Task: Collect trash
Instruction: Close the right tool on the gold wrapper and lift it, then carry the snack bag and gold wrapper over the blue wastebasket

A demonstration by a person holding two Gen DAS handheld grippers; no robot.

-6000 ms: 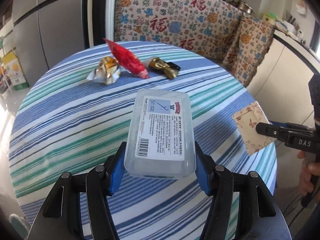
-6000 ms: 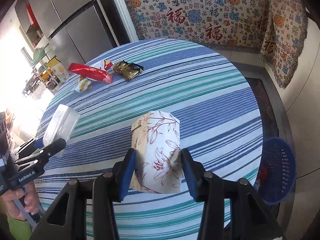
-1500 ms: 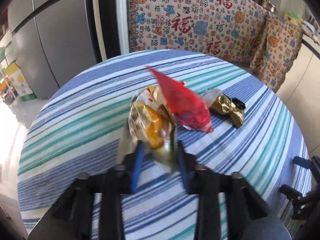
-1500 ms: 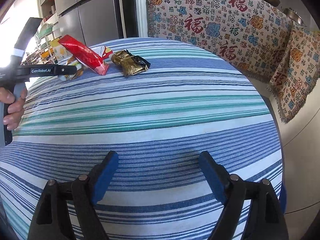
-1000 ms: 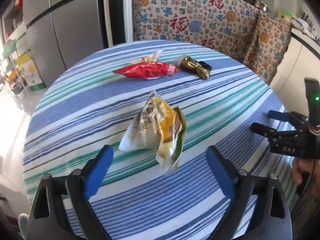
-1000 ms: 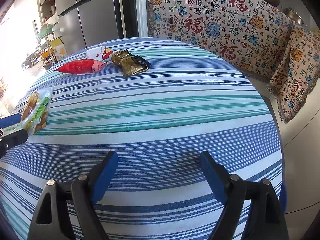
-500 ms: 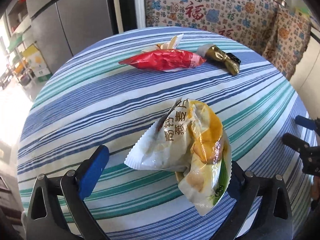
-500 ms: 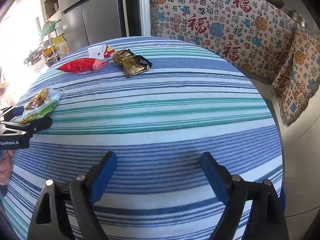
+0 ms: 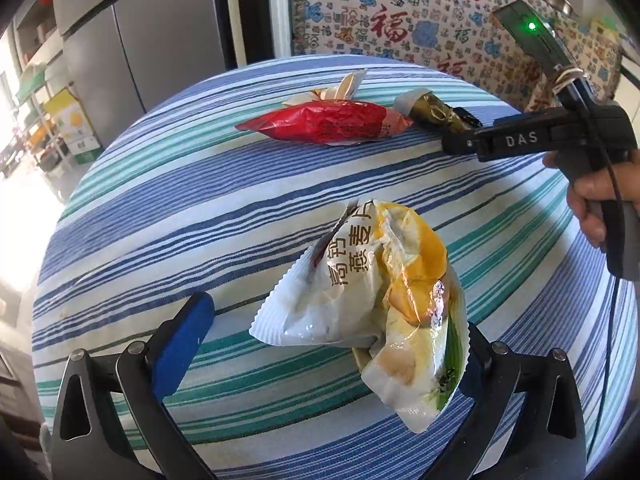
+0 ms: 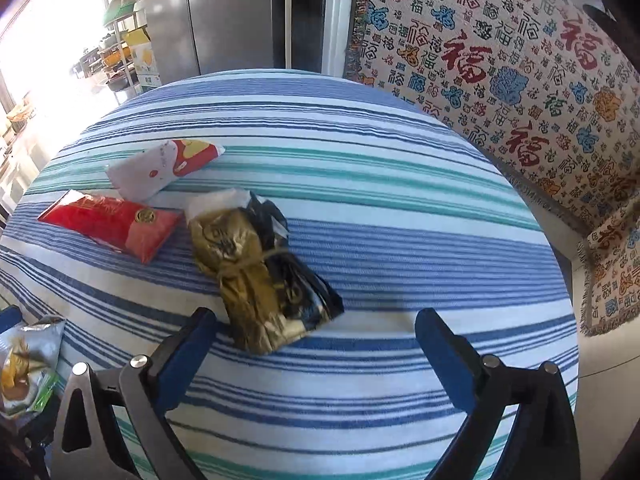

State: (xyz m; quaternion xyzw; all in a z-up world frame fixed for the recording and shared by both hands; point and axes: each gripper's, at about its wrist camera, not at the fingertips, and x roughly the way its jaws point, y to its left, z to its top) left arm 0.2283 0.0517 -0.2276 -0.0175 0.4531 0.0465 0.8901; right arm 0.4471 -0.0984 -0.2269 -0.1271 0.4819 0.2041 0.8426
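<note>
A crumpled white and yellow snack bag (image 9: 372,292) lies on the striped table between the wide-open jaws of my left gripper (image 9: 324,340), leaning against the right finger. It also shows in the right wrist view (image 10: 24,364). My right gripper (image 10: 316,344) is open and empty, just in front of a gold and black wrapper (image 10: 256,268). The right gripper also shows in the left wrist view (image 9: 460,146), next to the gold wrapper (image 9: 436,114). A red wrapper (image 10: 112,224) and a white and red packet (image 10: 164,168) lie to the wrapper's left. The red wrapper (image 9: 328,124) is at the table's far side.
The round table (image 10: 400,208) has a blue, green and white striped cloth. A patterned throw covers a sofa (image 10: 520,60) behind it. A steel fridge (image 9: 132,44) stands at the back left. The table edge drops off at the right.
My right gripper has moved forward across the table to the gold and black wrapper. My left gripper has closed in on the snack bag, still open around it.
</note>
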